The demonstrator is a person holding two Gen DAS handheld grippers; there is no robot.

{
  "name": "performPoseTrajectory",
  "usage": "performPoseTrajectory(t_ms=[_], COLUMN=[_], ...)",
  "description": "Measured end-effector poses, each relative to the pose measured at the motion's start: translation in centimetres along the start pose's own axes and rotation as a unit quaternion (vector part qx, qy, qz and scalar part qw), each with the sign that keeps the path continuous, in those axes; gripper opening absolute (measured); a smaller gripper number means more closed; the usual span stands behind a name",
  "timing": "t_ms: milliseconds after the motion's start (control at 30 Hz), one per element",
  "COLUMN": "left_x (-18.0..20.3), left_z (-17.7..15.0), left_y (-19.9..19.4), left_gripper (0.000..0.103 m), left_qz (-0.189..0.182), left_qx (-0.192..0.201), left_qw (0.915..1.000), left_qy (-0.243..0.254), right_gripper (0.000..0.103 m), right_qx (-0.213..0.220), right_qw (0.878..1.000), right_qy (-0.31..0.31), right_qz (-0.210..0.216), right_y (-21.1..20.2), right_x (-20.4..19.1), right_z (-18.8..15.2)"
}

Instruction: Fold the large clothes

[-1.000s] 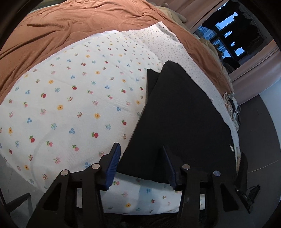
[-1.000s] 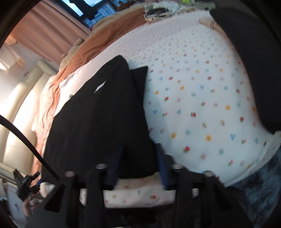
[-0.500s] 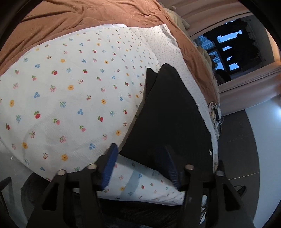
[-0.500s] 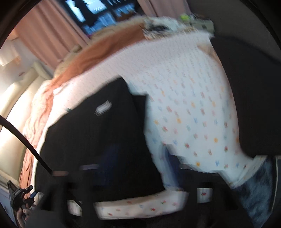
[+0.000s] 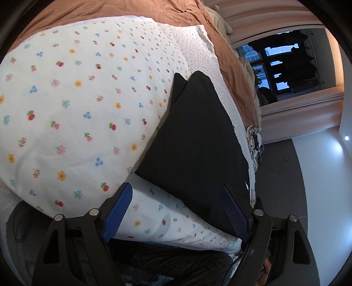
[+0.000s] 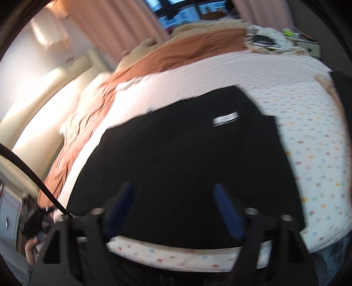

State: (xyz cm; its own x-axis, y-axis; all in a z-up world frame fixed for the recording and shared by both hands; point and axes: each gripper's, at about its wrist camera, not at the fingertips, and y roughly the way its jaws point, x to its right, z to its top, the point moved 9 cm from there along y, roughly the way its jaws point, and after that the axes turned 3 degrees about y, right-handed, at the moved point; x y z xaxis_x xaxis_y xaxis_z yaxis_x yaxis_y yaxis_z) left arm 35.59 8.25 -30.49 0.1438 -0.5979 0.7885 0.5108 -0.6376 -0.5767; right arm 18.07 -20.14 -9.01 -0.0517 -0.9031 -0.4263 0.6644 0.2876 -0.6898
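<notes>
While you hold both tools low over the near edge of the bed, the black garment [image 5: 193, 140] lies flat on the flowered sheet [image 5: 72, 114], folded into a long panel with straight, clean edges. At its far end a second layer pokes out as a small dark corner beside the main one. From the right wrist view you can see one small white label [image 6: 226, 118] on its surface, though that picture is smeared and I cannot read it.

Your left gripper [image 5: 176, 209] has just been opening: its blue pads stand spread wide, the garment's near corner lying between them but untouched. Your right gripper [image 6: 173, 209] has just been narrowing, yet its pads remain apart above the black cloth, pinching nothing as far as the blur allows.

Count one black garment, one flowered sheet, one rust-brown blanket [image 5: 114, 11] beyond it, and two grippers. One window [image 5: 283, 63] shows past the bed's far side, framed by pink curtains [image 6: 114, 28].
</notes>
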Motion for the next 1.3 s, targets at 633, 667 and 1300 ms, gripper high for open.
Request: performPoseTrajectory(t_ms=[633, 667, 1300], left_x=[-0.1, -0.1, -1.6], left_z=[1.4, 1.4, 1.0], left_y=[4.7, 4.7, 3.3], left_gripper=[0.030, 0.030, 0.030], left_qz=[0.025, 0.024, 0.029], left_qx=[0.010, 0.012, 0.061], left_qw=[0.9996, 0.9997, 0.9949], left_qy=[0.005, 0.002, -0.076], right_gripper=[0.033, 0.033, 0.033], right_qx=[-0.128, -0.128, -0.120], right_qw=[0.985, 0.985, 0.982], right_qy=[-0.107, -0.106, -0.115], right_qz=[-0.044, -0.045, -0.084], right_y=[9.3, 9.8, 21.6], right_x=[-6.0, -6.0, -5.6], right_z=[-3.7, -3.2, 6.5])
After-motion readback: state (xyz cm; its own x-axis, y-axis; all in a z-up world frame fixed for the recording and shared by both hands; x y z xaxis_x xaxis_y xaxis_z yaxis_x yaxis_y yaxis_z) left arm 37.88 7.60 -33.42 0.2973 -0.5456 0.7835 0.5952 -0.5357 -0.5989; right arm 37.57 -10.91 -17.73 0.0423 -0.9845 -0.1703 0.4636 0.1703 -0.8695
